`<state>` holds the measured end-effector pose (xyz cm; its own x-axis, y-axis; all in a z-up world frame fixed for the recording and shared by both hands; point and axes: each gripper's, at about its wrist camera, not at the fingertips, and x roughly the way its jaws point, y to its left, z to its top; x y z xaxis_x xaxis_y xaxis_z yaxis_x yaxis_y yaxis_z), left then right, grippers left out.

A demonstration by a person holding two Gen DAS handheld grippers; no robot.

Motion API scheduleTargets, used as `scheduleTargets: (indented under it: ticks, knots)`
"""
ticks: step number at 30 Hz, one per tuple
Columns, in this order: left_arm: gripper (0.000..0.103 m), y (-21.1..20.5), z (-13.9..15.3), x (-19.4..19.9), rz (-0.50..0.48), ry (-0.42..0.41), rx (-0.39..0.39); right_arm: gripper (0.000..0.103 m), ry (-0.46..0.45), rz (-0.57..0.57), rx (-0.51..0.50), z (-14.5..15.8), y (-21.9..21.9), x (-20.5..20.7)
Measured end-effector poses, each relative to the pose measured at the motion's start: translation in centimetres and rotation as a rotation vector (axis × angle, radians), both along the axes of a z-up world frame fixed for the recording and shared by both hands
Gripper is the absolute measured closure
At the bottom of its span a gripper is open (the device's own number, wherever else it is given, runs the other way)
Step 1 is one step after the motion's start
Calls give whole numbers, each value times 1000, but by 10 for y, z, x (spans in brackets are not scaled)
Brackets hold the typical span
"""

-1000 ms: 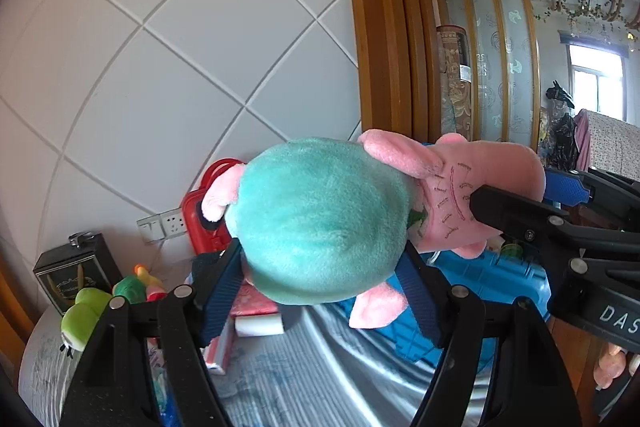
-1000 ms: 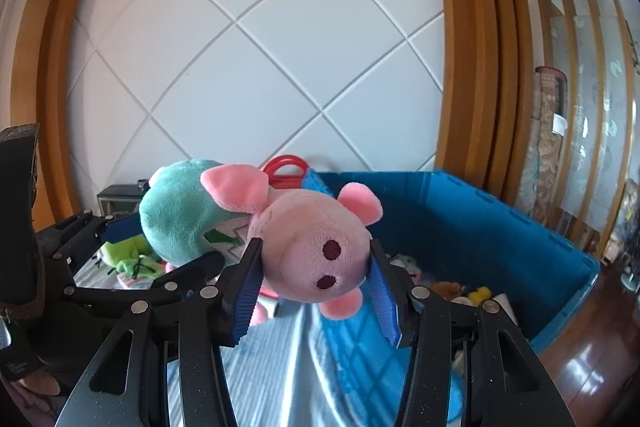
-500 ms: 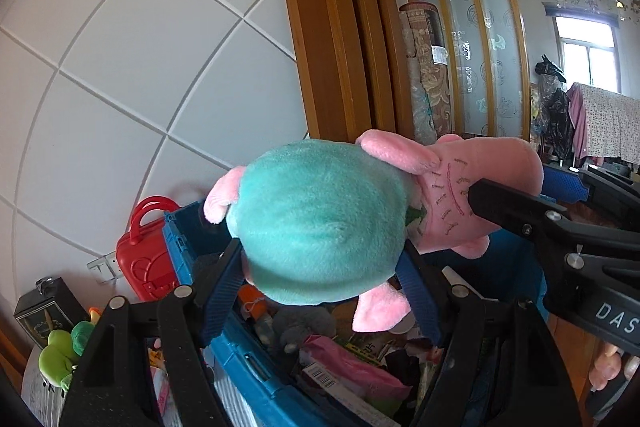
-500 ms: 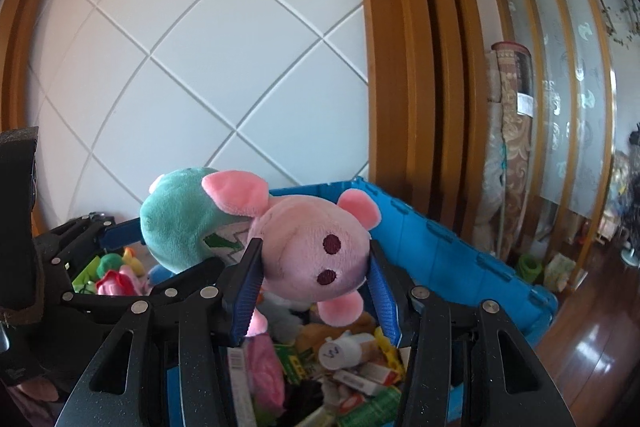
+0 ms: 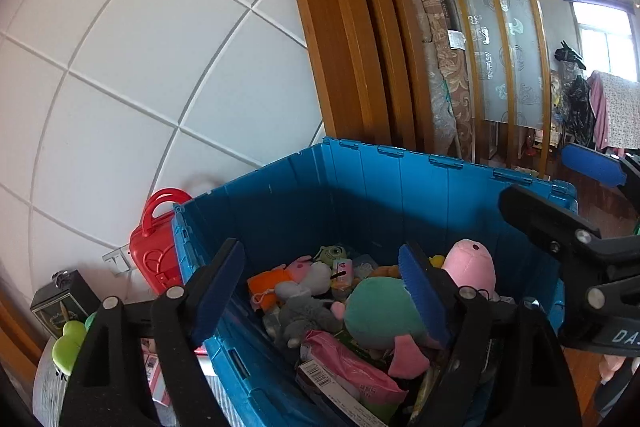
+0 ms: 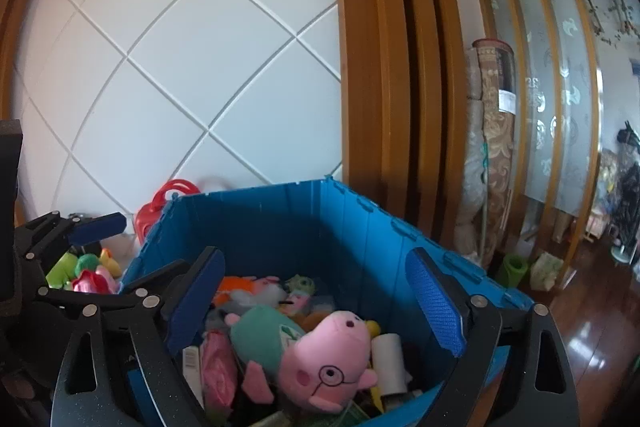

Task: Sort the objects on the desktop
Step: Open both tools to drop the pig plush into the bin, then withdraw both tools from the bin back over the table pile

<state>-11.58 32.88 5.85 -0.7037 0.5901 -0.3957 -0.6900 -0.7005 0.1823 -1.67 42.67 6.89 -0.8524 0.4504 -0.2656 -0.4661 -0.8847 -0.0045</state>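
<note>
A plush pig with a teal body (image 5: 376, 311) and a pink head (image 6: 328, 359) lies on the heap of toys inside the blue bin (image 5: 320, 203), free of both grippers. Above the bin, my left gripper (image 5: 320, 279) has its jaws opening and no pad touches the plush. My right gripper (image 6: 316, 279) hangs over the same bin (image 6: 300, 227), jaws opening wide, with nothing held between them. The right gripper's finger (image 5: 560, 235) shows at the right edge of the left wrist view.
The bin holds several soft toys and packets. A red toy case (image 5: 154, 247), a black box (image 5: 60, 303) and green toys (image 5: 70, 343) sit left of it by the white panelled wall. A rolled carpet (image 5: 444, 67) and wooden posts stand behind; wooden floor (image 6: 592, 307) lies right.
Both grippers carried the plush pig rightwards from over the table to over the blue bin, then opened. The pig dropped out of both grips into the bin.
</note>
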Motion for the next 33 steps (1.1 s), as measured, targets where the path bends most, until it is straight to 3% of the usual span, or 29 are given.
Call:
scheduleTargets:
  ticks: [3, 7, 15, 25, 33]
  knots:
    - [21, -15, 1, 2, 33, -9, 33, 0, 2, -19, 21, 2, -7, 7]
    - [4, -51, 4, 6, 99, 9, 112, 0, 0, -23, 42, 3, -16, 10]
    - [3, -133, -1, 11, 232, 54, 219, 0, -7, 57, 96, -4, -74, -1]
    - [3, -263, -19, -24, 404, 24, 196, 0, -7, 258, 120, -7, -195, -45]
    - [3, -382, -50, -64, 531, -61, 151, 0, -80, 366, 70, -35, -299, -101]
